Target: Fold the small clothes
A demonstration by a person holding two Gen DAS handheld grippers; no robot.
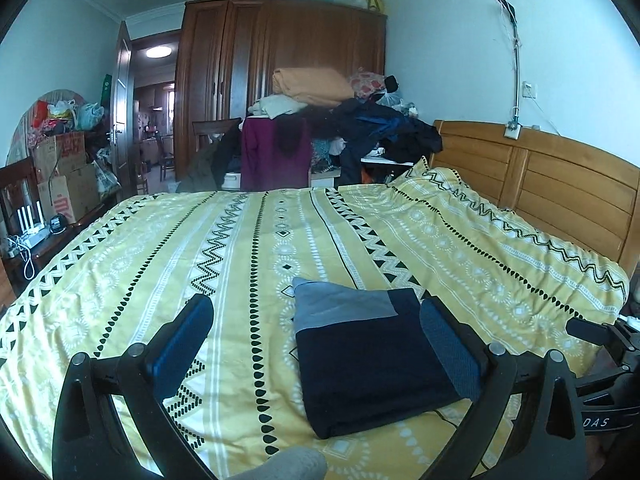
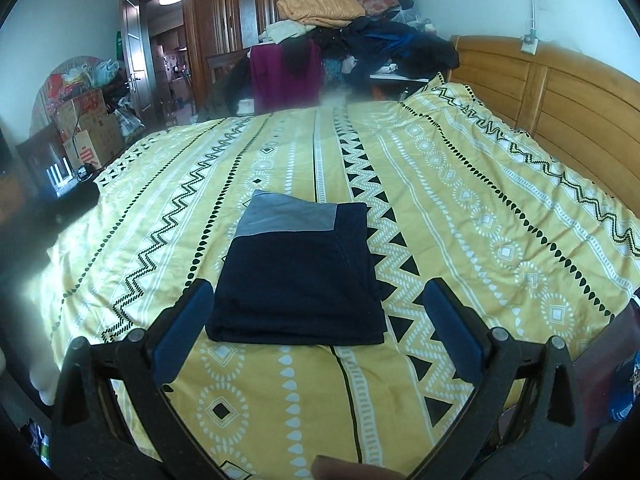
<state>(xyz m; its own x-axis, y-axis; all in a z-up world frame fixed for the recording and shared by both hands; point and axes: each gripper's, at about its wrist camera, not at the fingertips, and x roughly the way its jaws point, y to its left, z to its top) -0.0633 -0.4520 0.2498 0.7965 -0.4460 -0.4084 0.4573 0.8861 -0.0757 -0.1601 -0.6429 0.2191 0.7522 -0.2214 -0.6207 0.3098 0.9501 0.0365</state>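
Navy cloth with a grey band, a small garment [image 2: 298,268] folded into a neat rectangle, lay flat on the yellow patterned bedspread [image 2: 460,208] near the front edge of the bed, grey band at its far end. Its square, layered shape suggested the folding was finished or nearly so, and it seemed set there to keep flat on the smooth cover. Both claws were spread wide and held nothing. The left gripper [image 1: 316,344] hung low over the bed's near side, its right finger overlapping the garment's right edge in that view, though whether it touched the cloth could not be told. The right gripper [image 2: 318,320] hung just in front of the garment, its fingers either side of the near edge and apart from it, likely drawn back after a release. Far behind stood a dark wooden wardrobe [image 1: 280,60], a heap of clothes [image 1: 344,120] and, at far left, cardboard boxes [image 1: 64,176] with red printing too blurred to read. White letters "DAS" [image 1: 596,423] showed on a strap at the right edge of the left view.
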